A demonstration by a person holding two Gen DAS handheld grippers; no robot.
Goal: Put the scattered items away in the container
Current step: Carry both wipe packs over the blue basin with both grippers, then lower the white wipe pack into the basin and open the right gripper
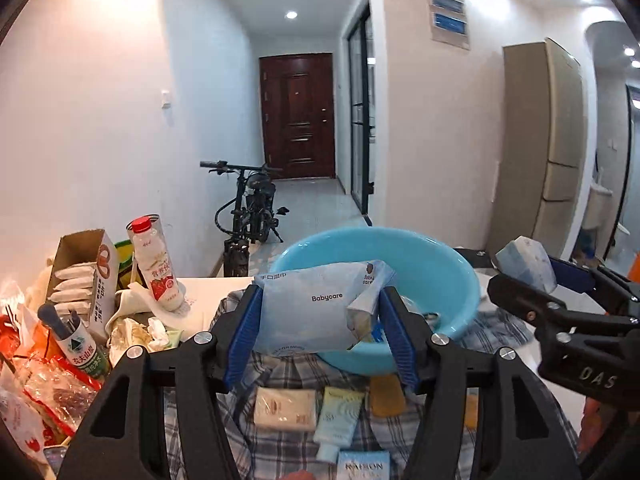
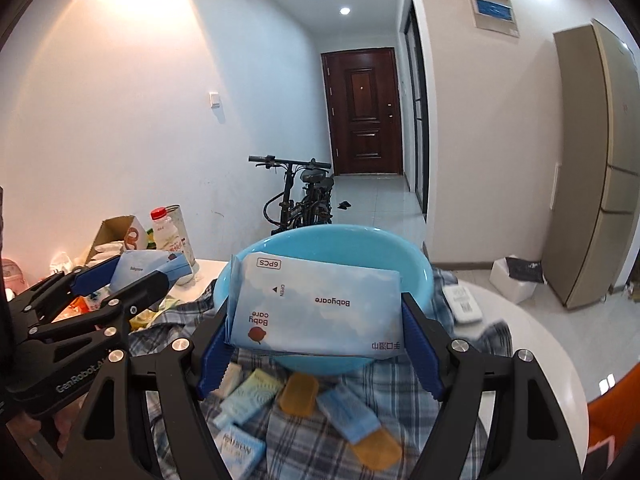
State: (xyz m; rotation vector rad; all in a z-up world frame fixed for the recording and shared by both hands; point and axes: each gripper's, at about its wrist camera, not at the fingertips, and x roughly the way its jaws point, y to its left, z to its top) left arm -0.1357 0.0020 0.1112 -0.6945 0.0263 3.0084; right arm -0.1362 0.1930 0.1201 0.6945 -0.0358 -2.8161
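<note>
A light blue basin (image 1: 440,264) (image 2: 416,268) stands on a plaid cloth (image 1: 280,376) (image 2: 380,384). My left gripper (image 1: 316,316) is shut on a blue Babycare wipes pack (image 1: 312,304), held just in front of the basin's near rim. It also shows in the right wrist view (image 2: 132,276). My right gripper (image 2: 316,332) is shut on a second Babycare wipes pack (image 2: 316,304), held over the basin's near rim; that pack shows at the right of the left wrist view (image 1: 528,264). Small packets, a tube (image 1: 336,420) and amber soap bars (image 2: 298,394) lie scattered on the cloth below both grippers.
At the left stand a cardboard box of packets (image 1: 84,276), a red-capped drink bottle (image 1: 154,264), a green-label bottle (image 1: 80,348) and crumpled wrappers (image 1: 36,392). A white device (image 2: 464,304) lies right of the basin. A bicycle (image 2: 300,196) is behind the table.
</note>
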